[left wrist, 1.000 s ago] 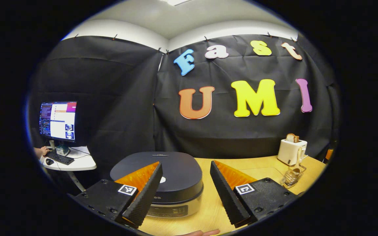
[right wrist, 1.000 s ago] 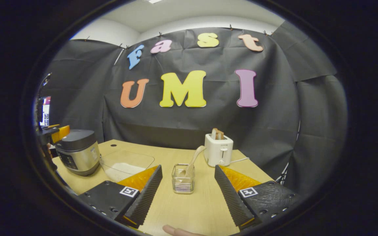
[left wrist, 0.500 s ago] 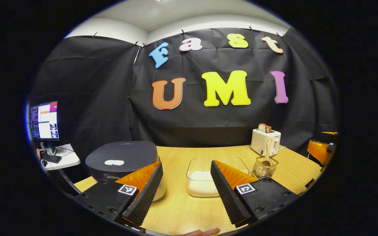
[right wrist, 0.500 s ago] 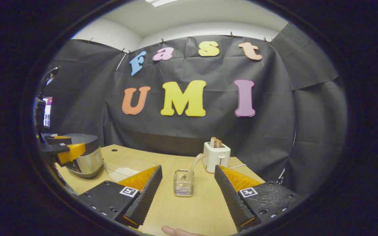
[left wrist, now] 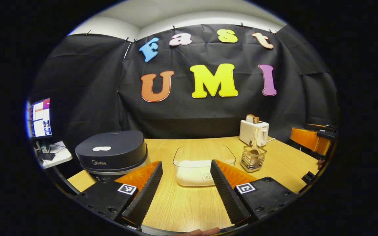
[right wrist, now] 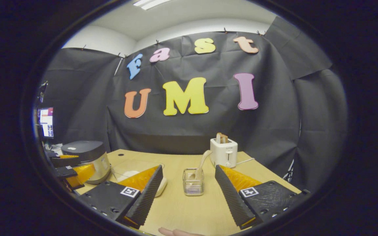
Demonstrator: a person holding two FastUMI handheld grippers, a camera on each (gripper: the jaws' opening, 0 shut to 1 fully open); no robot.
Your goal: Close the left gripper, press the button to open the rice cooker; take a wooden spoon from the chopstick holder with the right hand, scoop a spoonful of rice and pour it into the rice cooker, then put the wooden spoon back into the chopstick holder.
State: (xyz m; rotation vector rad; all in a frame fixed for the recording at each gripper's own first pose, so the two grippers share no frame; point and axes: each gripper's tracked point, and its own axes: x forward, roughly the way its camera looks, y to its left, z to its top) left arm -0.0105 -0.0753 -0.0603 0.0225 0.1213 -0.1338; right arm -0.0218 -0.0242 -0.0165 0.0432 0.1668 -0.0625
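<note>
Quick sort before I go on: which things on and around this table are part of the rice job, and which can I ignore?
Part of the job:
- rice cooker, lid down
- wooden spoon, standing in the chopstick holder
- clear container of rice
- left hand-held gripper and right hand-held gripper, both open

Just lying about:
- toaster with bread in it
- monitor on the side desk

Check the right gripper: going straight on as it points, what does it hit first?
Likely the wire chopstick holder with the wooden spoon, centred between the open right gripper fingers. White toaster sits beyond, slightly right. Depth is unclear.
</note>
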